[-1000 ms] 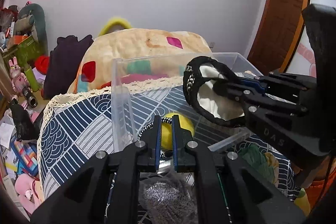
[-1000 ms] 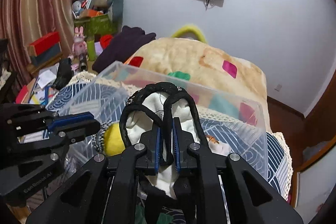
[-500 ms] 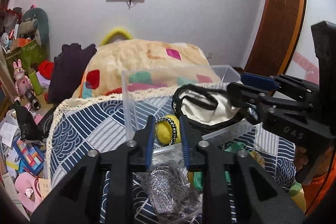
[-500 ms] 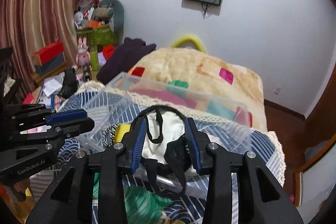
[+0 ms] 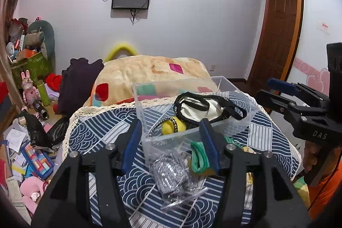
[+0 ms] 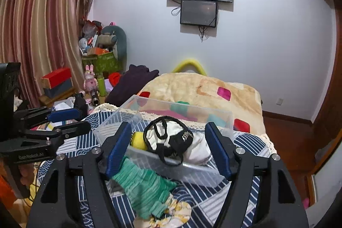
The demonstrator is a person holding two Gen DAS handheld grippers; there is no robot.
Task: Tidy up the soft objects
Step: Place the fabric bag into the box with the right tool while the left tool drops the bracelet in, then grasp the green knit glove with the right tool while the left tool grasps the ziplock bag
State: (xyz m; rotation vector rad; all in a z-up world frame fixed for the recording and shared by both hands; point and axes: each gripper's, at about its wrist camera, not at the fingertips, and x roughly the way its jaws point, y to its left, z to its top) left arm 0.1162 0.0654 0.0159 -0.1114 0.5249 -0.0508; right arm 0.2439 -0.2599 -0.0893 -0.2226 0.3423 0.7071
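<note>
A clear plastic bin (image 5: 241, 119) (image 6: 222, 119) stands on a blue patterned cloth. In it lie a white cloth bag with black straps (image 5: 211, 107) (image 6: 171, 138) and a yellow ball with a black-and-white band (image 5: 171, 126) (image 6: 137, 139). My left gripper (image 5: 171, 146) is open and empty, near the bin's front wall. My right gripper (image 6: 168, 151) is open and empty, just before the bin. A grey mesh scrubber in clear wrap (image 5: 171, 172), a green cloth (image 5: 199, 156) (image 6: 145, 187) and a yellow floral cloth (image 6: 175, 213) lie on the blue cloth outside the bin.
Behind the bin lies a cream blanket with coloured squares (image 5: 154, 72) (image 6: 205, 89) and a dark purple cloth (image 5: 79, 82). The floor at the left holds toys, boxes and papers (image 5: 27, 142). A wooden door (image 5: 277, 35) stands at the right.
My right gripper opened and let the white bag drop into the bin. My left gripper opened too. Both grippers pulled back and up from the bin.
</note>
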